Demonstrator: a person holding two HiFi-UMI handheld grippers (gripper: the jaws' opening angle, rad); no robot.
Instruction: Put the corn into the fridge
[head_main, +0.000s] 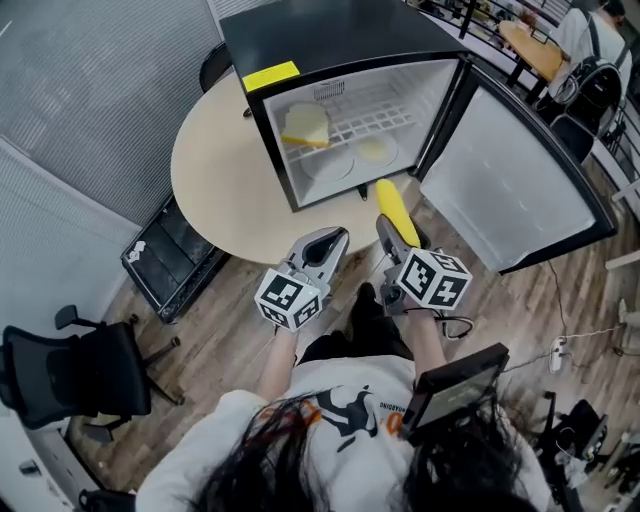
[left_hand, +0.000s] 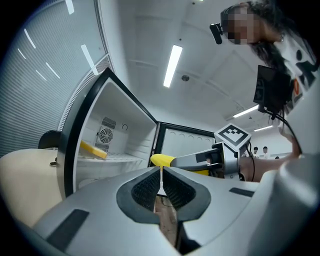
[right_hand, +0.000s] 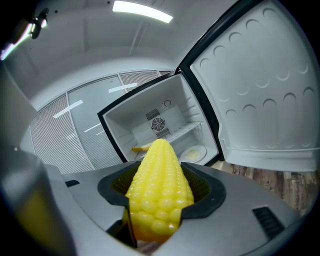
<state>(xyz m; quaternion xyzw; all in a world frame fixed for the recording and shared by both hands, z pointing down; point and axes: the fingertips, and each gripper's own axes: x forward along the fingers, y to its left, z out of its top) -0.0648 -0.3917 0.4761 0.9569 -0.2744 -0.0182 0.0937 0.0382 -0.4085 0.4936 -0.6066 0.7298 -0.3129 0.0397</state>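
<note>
The right gripper (head_main: 398, 238) is clenched around the corn (head_main: 397, 210), its two jaws pressing the cob's sides near the blunt end while the tapered tip sticks out ahead. In the right gripper view the corn (right_hand: 160, 190) fills the gap between the dark pads and points at the open fridge (right_hand: 160, 125). The cob hangs in the air over the near edge of the round table (head_main: 220, 180), its tip close to the lower right corner of the fridge opening but outside it. The black fridge (head_main: 330, 30) stands on the far right part of the table, and its door (head_main: 510, 180) is swung wide to the right, past the table's edge. A yellow sticker (head_main: 271, 75) sits at the front left corner of the fridge top. Inside, a yellow wedge (head_main: 305, 127) lies on the left end of the wire shelf (head_main: 370, 120), and two pale plates (head_main: 330, 163) rest on the fridge floor below. The left gripper (head_main: 330, 243) hovers just beside the right one, off the table's near edge; in its own view its jaws are pressed together with nothing between them (left_hand: 161, 172).
</note>
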